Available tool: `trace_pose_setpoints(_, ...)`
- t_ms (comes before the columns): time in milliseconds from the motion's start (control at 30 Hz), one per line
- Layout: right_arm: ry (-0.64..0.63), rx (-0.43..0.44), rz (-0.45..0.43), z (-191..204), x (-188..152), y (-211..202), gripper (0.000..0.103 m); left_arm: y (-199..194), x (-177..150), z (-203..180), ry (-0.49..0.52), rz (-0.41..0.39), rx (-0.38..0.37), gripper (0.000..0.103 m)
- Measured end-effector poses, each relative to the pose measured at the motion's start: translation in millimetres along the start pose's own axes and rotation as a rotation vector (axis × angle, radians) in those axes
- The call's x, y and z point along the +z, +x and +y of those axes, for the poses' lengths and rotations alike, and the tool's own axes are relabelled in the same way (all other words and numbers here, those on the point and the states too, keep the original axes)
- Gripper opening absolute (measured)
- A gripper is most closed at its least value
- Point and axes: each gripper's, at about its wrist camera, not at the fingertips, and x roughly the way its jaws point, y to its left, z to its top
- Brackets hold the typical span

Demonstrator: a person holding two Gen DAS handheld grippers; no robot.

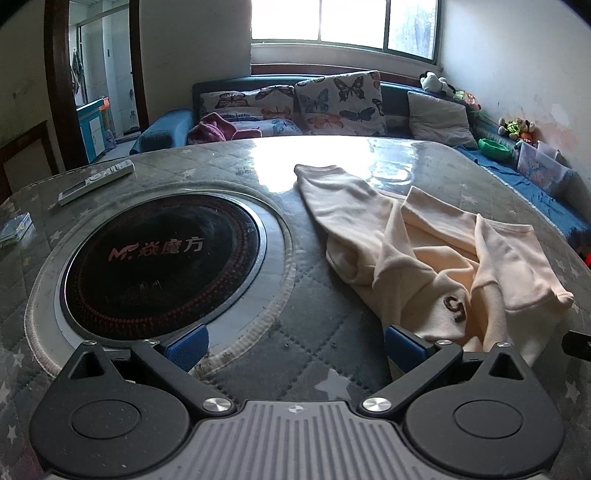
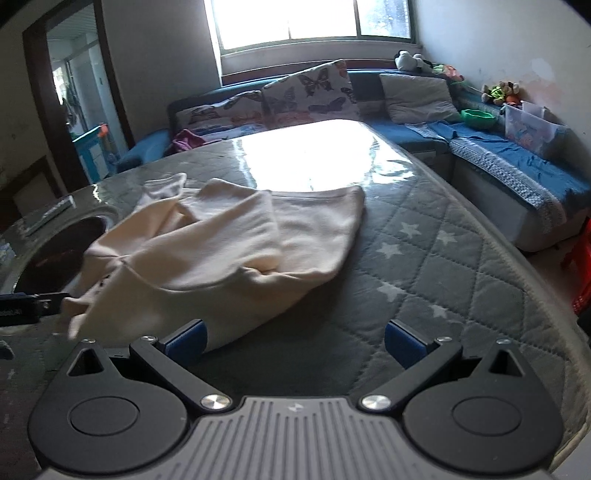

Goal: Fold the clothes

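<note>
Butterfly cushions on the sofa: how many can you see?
2. One butterfly cushion stands upright near the sofa's middle; the other butterfly cushion leans lower to its left. The table edge may hide more.

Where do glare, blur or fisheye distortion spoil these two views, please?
Left wrist view: window blown out, glare on the table beyond the cream garment; table edges bow. Right wrist view: a bigger white glare patch on the table; the garment's near-left corner is blurred.

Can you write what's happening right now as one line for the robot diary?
stage: before grasp | cream garment crumpled on table | left gripper open, empty | right gripper open, empty
</note>
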Motion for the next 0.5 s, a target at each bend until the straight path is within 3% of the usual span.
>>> trace_pose_setpoints(500, -0.107, 0.047, -0.044, 37.6, 3.0, -15.1, 0.103, -11.6, -3.7, -12.8, 0.028, 0.016, -0.002, 0.103)
